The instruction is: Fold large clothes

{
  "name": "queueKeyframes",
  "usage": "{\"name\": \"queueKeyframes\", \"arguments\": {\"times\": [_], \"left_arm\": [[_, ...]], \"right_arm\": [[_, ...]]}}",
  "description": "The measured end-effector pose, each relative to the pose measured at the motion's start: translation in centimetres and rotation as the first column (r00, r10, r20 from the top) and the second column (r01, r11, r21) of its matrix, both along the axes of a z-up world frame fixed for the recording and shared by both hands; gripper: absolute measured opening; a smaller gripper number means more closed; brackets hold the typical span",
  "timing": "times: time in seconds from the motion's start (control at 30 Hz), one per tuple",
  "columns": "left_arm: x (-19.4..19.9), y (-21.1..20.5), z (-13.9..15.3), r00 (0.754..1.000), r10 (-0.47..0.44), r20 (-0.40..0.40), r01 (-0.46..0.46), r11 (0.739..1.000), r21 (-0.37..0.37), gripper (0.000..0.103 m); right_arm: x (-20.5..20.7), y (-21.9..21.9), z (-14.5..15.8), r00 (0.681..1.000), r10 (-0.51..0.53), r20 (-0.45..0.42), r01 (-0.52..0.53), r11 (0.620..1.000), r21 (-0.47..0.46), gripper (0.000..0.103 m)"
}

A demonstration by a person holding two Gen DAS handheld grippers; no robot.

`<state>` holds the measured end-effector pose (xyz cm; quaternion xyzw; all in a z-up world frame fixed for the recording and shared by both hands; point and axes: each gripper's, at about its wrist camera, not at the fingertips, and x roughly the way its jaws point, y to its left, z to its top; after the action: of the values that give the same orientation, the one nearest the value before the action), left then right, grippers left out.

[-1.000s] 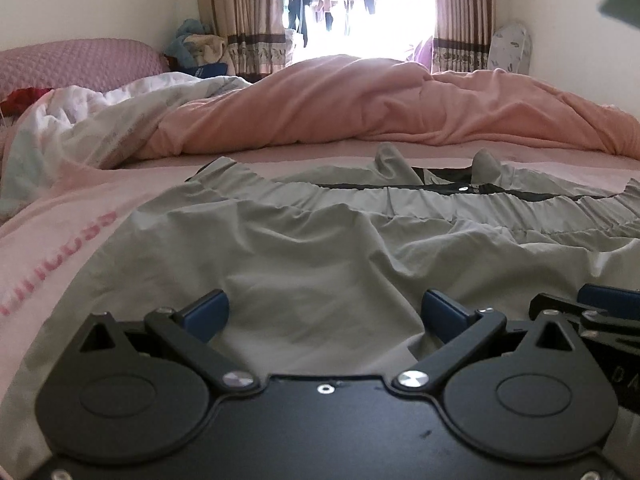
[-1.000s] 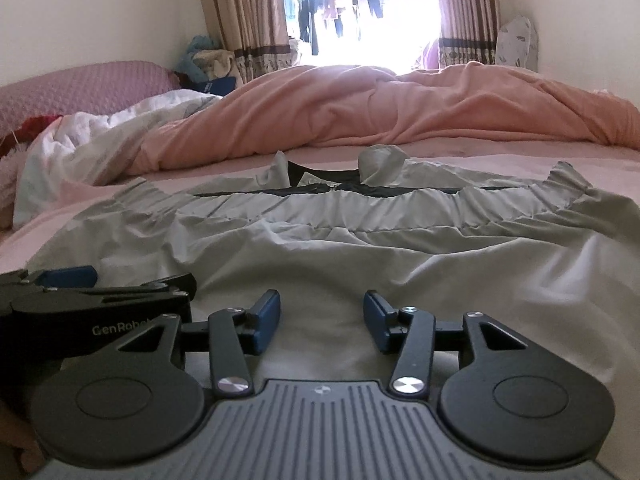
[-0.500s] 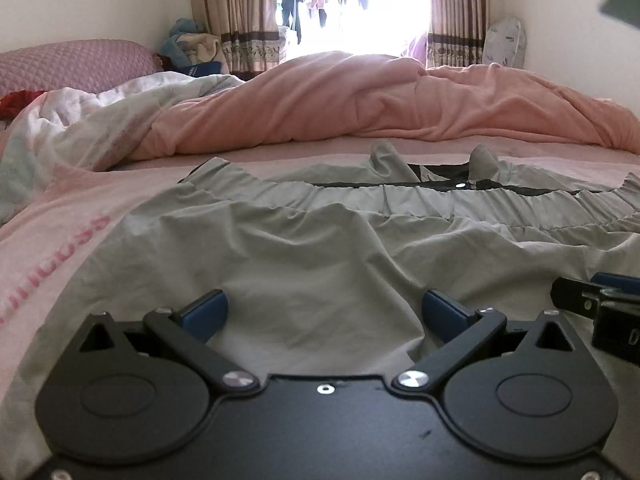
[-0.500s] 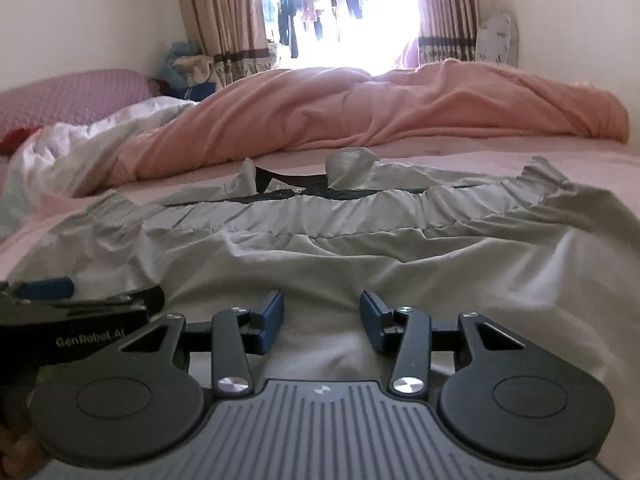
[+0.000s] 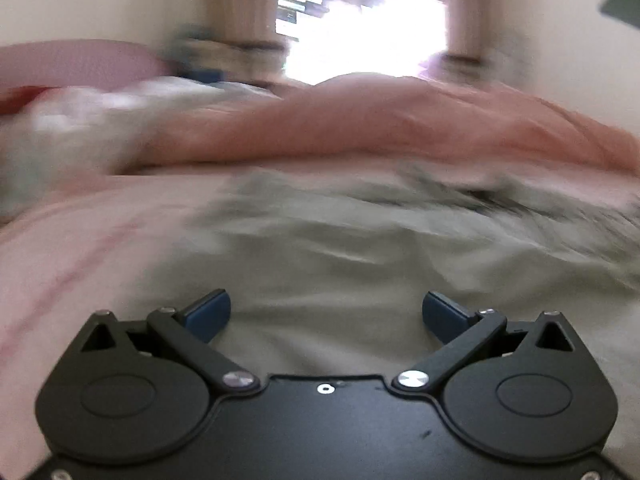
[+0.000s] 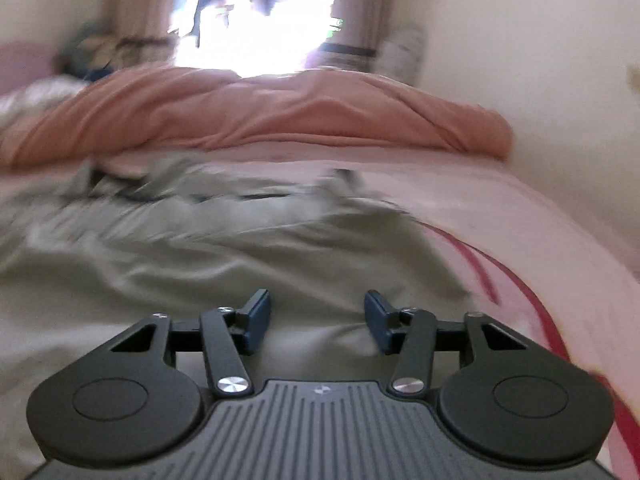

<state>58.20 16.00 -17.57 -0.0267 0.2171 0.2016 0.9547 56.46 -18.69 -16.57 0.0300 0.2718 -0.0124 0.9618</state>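
Both views are motion-blurred, so fine detail is lost. I have the grey garment [image 5: 360, 264] spread flat on the pink bedsheet [image 5: 88, 240], on the near side of the salmon duvet [image 5: 380, 128]. It looks like trousers or shorts with a gathered waistband, but the blur stops me saying which. The waistband edge runs along the side nearest the duvet, with a dark strip showing there.

My left gripper [image 5: 326, 314] hangs over the garment's near part, blue pads [image 5: 210, 312] wide apart, nothing between them but the cloth lying below. Released.

My right gripper [image 6: 316, 316] is also over the grey garment [image 6: 200, 264], near its right edge, where the sheet's red printed stripe [image 6: 488, 276] starts. Its jaws stand about half apart, pads [image 6: 258, 316] gripping nothing. Whether either gripper's tips touch the fabric I cannot tell.

Beyond the duvet: a bright window [image 6: 256, 12] with curtains [image 6: 356, 12] either side. A white crumpled quilt [image 5: 80, 120] sits left of the duvet, a pink headboard [image 5: 72, 60] behind it.
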Motion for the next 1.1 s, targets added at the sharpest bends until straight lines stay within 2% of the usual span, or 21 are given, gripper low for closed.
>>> {"name": "queueKeyframes", "arguments": {"times": [0.03,0.07,0.1,0.13,0.17,0.2,0.23,0.27,0.33,0.37,0.43,0.5,0.6,0.63,0.67,0.7,0.73,0.8,0.97,1.1], "left_arm": [[-0.5,0.4,0.0,0.997,0.07,0.009,-0.071,0.996,0.056,0.103],[-0.7,1.3,0.0,0.996,0.093,0.0,-0.093,0.992,0.091,0.103],[-0.7,2.3,-0.1,0.995,0.099,-0.029,-0.096,0.99,0.102,0.103],[-0.7,3.6,-0.4,0.991,0.119,-0.059,-0.113,0.989,0.092,0.103],[-1.1,4.8,-0.5,0.991,0.122,-0.056,-0.12,0.992,0.04,0.103],[-1.6,6.2,-0.3,0.993,0.112,-0.042,-0.114,0.992,-0.054,0.103],[-2.0,6.9,0.0,0.99,0.134,-0.034,-0.136,0.985,-0.104,0.102],[-2.5,7.0,0.5,0.986,0.167,-0.018,-0.167,0.98,-0.106,0.102],[-3.4,5.5,1.9,0.987,0.157,0.026,-0.156,0.987,-0.029,0.102],[-3.8,4.1,2.7,0.993,0.113,0.046,-0.113,0.994,0.006,0.102],[-4.3,1.5,3.3,0.998,0.021,0.062,-0.022,1.0,0.019,0.103],[-4.0,-1.2,2.9,0.994,-0.107,0.019,0.106,0.994,0.019,0.103],[-3.5,-3.9,1.4,0.979,-0.197,-0.057,0.196,0.98,-0.025,0.103],[-3.3,-4.7,0.9,0.975,-0.207,-0.085,0.204,0.978,-0.042,0.102],[-3.0,-5.4,0.4,0.977,-0.181,-0.112,0.179,0.983,-0.034,0.102],[-3.1,-5.9,-0.1,0.978,-0.171,-0.119,0.169,0.985,-0.027,0.103],[-2.9,-5.9,-0.3,0.978,-0.169,-0.12,0.167,0.986,-0.026,0.103],[-2.8,-5.5,-0.5,0.978,-0.173,-0.12,0.168,0.984,-0.053,0.103],[-3.2,-5.3,-0.4,0.978,-0.172,-0.117,0.167,0.985,-0.052,0.103],[-3.3,-5.4,-0.8,0.978,-0.174,-0.115,0.174,0.985,-0.011,0.103]], "right_arm": [[0.1,-1.1,0.0,0.998,-0.057,-0.005,0.057,0.998,0.002,0.053],[0.2,-1.8,-0.1,0.994,-0.11,-0.007,0.109,0.994,-0.015,0.054],[0.3,-2.4,-0.3,0.988,-0.153,-0.003,0.153,0.988,-0.019,0.055],[0.2,-3.0,-0.4,0.988,-0.157,-0.005,0.157,0.987,0.019,0.054],[0.3,-3.4,-0.4,0.987,-0.163,-0.015,0.163,0.985,0.061,0.054],[0.2,-3.6,-0.2,0.985,-0.173,-0.018,0.174,0.98,0.096,0.051],[-0.2,-3.6,0.1,0.985,-0.174,-0.013,0.174,0.977,0.125,0.043],[-0.7,-3.2,0.7,0.985,-0.172,0.001,0.169,0.974,0.152,0.043],[-2.0,-2.1,1.8,0.992,-0.12,0.041,0.108,0.967,0.23,0.044],[-2.6,-1.2,2.3,0.996,-0.065,0.06,0.045,0.956,0.289,0.044],[-4.0,1.8,2.9,0.996,0.046,0.079,-0.072,0.923,0.377,0.047],[-5.3,5.9,3.1,0.988,0.147,0.041,-0.152,0.925,0.349,0.052],[-7.9,11.7,3.1,0.957,0.29,0.005,-0.284,0.933,0.219,0.052],[-8.7,12.8,2.9,0.949,0.315,0.008,-0.311,0.933,0.18,0.038],[-9.2,13.2,2.9,0.952,0.306,0.006,-0.303,0.942,0.146,0.038],[-9.3,13.3,2.6,0.954,0.298,0.007,-0.297,0.947,0.126,0.042],[-9.1,13.0,2.4,0.951,0.31,0.005,-0.308,0.942,0.135,0.051],[-8.6,11.8,2.0,0.952,0.307,-0.013,-0.3,0.938,0.175,0.06],[-7.8,8.3,0.9,0.96,0.279,-0.025,-0.264,0.933,0.244,0.065],[-8.4,5.6,0.2,0.983,0.183,-0.033,-0.172,0.962,0.21,0.063]]}}
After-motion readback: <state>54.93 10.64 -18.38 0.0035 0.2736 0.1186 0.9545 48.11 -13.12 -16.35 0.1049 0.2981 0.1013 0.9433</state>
